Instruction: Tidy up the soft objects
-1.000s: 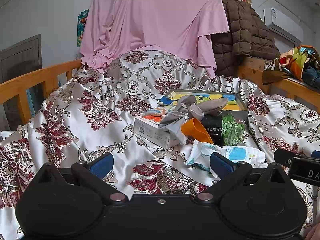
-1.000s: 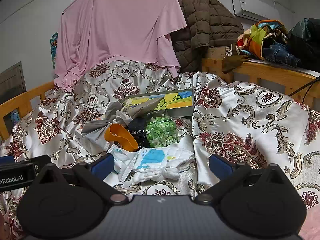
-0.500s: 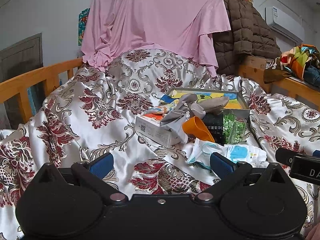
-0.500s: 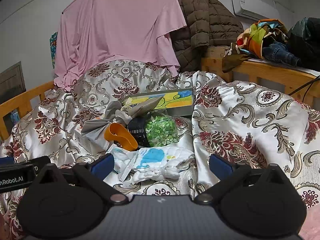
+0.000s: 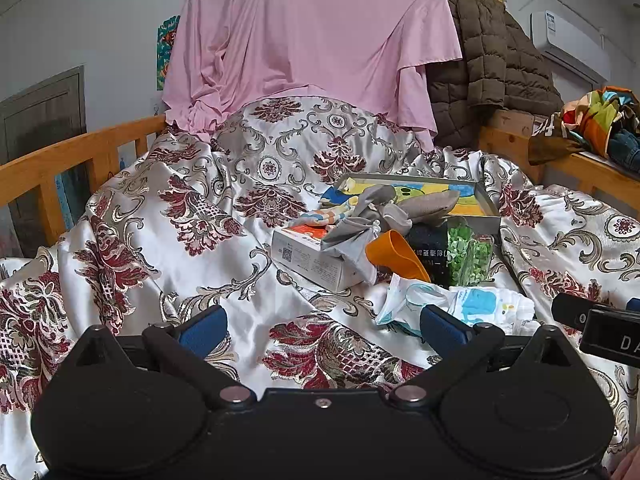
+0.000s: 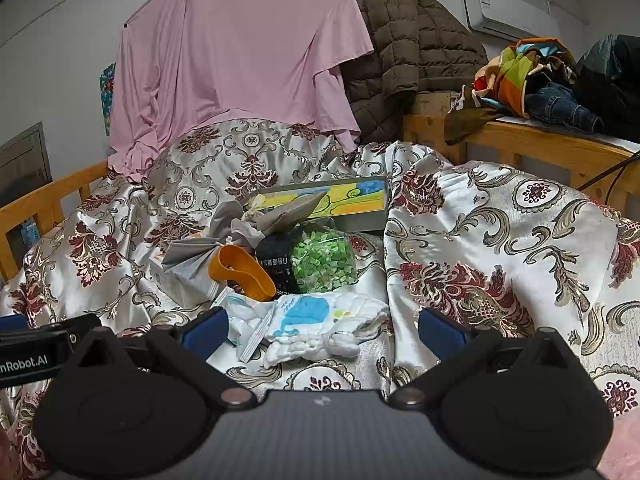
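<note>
While the right wrist view matches the earlier one almost exactly, the left wrist view has drifted a little, so the pile of things sits slightly further right and lower in it. The left gripper [image 5: 323, 330] hangs above the patterned satin bedspread [image 5: 168, 248] with its blue-padded fingers [image 5: 203, 329] spread wide and nothing between them. The right gripper [image 6: 323, 330] is likewise spread and empty, hovering just short of the white folded cloth with a blue whale print [image 6: 316, 320], which lies on the bedspread at the near edge of the pile. Behind that cloth stand an orange plastic scoop [image 6: 242, 270] and a clear bag of green pieces [image 6: 322, 262] beside a dark packet [image 6: 276, 258]. A grey drawstring pouch [image 5: 352, 230] drapes over a white cardboard box [image 5: 316, 260], and a second grey cloth bag [image 5: 430, 205] lies across a shallow grey tray with a colourful picture [image 5: 484, 204]. A pink sheet [image 5: 312, 40] and a brown quilted jacket [image 5: 492, 68] hang behind the bed, whose wooden rail [image 5: 60, 164] shows at the left.
</note>
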`<state>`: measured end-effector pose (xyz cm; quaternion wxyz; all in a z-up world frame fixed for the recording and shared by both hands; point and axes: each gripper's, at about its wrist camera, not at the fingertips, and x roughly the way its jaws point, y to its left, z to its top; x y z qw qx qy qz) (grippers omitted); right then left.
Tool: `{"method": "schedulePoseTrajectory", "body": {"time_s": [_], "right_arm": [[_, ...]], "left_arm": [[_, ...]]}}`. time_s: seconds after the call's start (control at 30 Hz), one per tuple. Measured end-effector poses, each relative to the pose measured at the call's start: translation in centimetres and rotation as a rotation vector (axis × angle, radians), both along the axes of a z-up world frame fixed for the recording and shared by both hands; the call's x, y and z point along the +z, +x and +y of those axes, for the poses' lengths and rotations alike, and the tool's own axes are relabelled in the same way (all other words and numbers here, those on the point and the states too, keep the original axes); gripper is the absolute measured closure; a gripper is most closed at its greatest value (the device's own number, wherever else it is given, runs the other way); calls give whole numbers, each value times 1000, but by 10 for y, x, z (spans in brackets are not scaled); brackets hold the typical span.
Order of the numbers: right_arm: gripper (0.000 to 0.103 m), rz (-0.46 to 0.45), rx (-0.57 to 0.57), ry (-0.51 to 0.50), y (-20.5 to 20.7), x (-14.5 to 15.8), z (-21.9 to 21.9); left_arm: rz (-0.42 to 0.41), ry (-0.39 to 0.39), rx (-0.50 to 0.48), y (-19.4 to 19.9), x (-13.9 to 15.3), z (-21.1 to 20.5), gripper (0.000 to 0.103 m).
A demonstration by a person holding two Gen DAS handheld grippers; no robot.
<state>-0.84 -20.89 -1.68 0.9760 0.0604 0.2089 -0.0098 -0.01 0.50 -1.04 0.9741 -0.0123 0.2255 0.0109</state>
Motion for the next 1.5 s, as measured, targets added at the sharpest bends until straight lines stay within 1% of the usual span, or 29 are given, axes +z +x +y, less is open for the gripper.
{"method": "schedulePoseTrajectory", "body": {"time_s": [1.1, 1.3, 1.37, 1.5], "right_arm": [[0, 3, 0, -1, 0, -1, 0], [0, 3, 0, -1, 2, 8, -2], [0, 4, 2, -2, 1, 0, 0], [0, 9, 1, 3, -3, -5, 1]], "left_arm": [[3, 1, 2, -1, -3, 2, 1], [4, 2, 2, -1, -3, 2, 1], [5, 0, 1, -1, -3, 2, 1], [6, -1, -2, -1, -4, 2, 1]]}}
